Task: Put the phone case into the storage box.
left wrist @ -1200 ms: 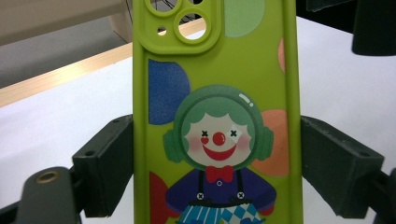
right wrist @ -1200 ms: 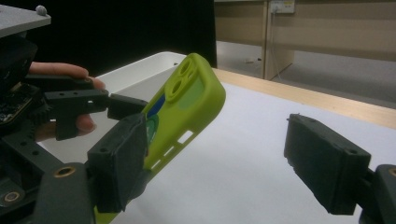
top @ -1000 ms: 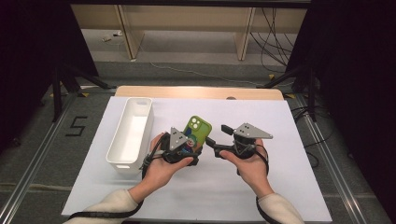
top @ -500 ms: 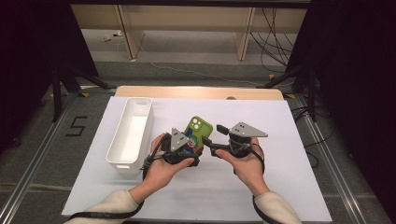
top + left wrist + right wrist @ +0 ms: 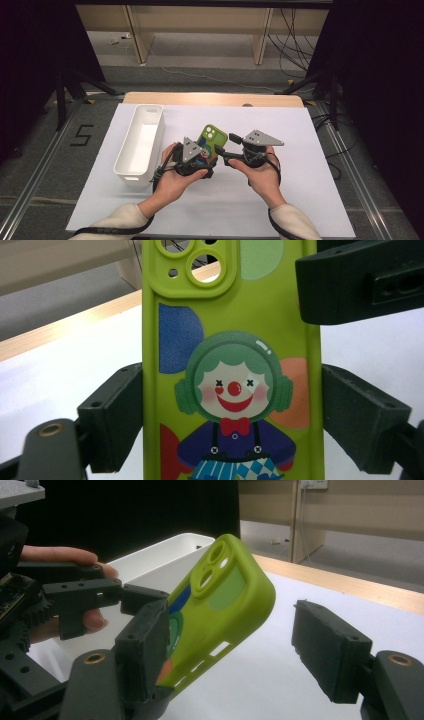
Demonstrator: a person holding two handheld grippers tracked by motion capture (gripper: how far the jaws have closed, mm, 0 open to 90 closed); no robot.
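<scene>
Phone case, lime green, clown print, clamped in left gripper; right gripper jaws apart.

phone case: lime-green, looks like soft matt rubbery plastic, smooth, with a flat printed clown on the back
left hand-held gripper: black matt plastic jaws, slightly grainy like 3D print, plus a dull grey metal-looking plate on top
right hand-held gripper: same matt black plastic, brass-coloured inserts in the jaws
bin: white plastic, smooth, slight sheen
counter: matt white sheet, bare wood strip along the far edge
</scene>
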